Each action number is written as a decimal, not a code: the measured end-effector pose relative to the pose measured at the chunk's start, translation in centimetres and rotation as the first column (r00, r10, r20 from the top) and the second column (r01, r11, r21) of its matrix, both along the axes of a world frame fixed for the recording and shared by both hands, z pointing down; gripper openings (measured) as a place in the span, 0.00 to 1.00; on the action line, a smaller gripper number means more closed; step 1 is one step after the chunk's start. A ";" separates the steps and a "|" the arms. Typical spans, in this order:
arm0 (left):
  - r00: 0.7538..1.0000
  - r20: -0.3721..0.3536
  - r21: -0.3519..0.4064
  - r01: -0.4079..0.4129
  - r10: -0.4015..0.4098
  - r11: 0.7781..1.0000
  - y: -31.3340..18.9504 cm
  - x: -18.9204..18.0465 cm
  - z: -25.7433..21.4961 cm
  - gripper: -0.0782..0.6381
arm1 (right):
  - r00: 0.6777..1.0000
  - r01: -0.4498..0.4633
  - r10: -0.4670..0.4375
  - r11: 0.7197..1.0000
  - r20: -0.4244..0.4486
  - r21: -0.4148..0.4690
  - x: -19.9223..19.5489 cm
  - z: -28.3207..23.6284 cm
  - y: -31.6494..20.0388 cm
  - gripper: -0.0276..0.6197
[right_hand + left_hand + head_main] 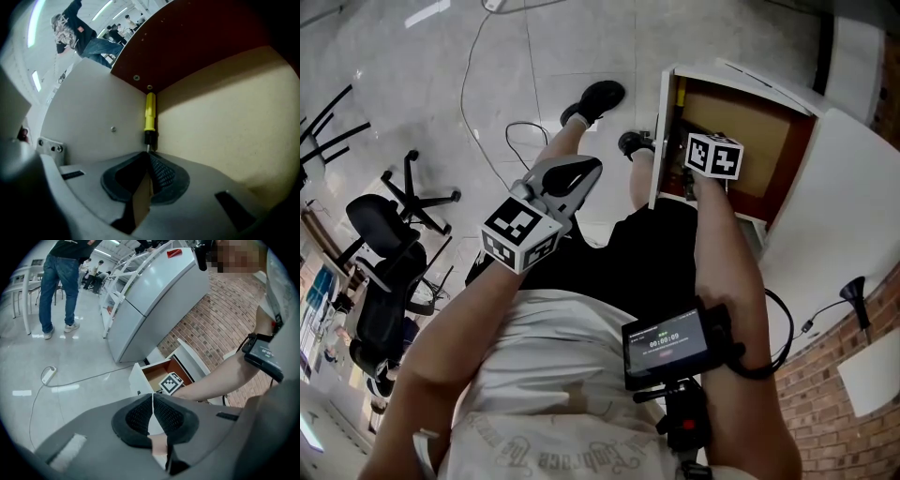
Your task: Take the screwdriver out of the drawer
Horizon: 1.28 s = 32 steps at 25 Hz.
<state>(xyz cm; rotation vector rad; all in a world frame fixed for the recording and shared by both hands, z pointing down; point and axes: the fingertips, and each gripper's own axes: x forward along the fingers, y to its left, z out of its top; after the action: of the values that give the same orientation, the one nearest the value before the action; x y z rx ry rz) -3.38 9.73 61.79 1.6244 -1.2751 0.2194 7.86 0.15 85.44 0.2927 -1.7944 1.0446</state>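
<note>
Yellow-handled screwdriver (149, 112): lies inside the open drawer (750, 131), against its left wall, shaft pinched in your right gripper (149, 154). Left gripper (153, 401): clenched, empty. Grasp apparently made; lift-out outstanding.

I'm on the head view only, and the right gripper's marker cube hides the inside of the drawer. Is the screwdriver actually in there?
Observer: Yes. The right gripper view shows a yellow-handled screwdriver lying in the drawer, along the corner where the beige floor meets a white wall.
Operator: Does the right gripper have it?
Observer: It seems so. The right gripper has its jaws together, and the thin metal shaft runs in between their tips.
Operator: And the left one?
Observer: The left gripper is shut with nothing between its jaws, outside the drawer and looking towards it.
</note>
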 end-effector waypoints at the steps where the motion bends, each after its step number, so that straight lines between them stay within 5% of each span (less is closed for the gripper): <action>1: 1.000 0.001 0.000 -0.001 0.001 1.000 0.1 0.0 -0.1 0.13 | 1.000 -0.016 0.016 1.000 0.010 -0.013 0.0 -0.3 0.1 0.07; 18: 0.995 0.008 0.068 -0.104 0.104 0.992 -1.8 -1.1 -3.0 0.13 | 0.968 -0.215 0.221 0.975 0.120 -0.064 0.2 -6.6 0.4 0.06; 32: 0.969 0.041 0.134 -0.247 0.244 0.960 -4.4 -1.9 -6.6 0.13 | 0.921 -0.345 0.348 0.937 0.174 -0.044 0.7 -12.0 1.0 0.06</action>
<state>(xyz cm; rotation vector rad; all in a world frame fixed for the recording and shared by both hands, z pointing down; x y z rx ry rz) -5.28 5.32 55.23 1.9058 -1.1242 0.3096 8.55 1.18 73.42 0.5388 -1.9394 1.3669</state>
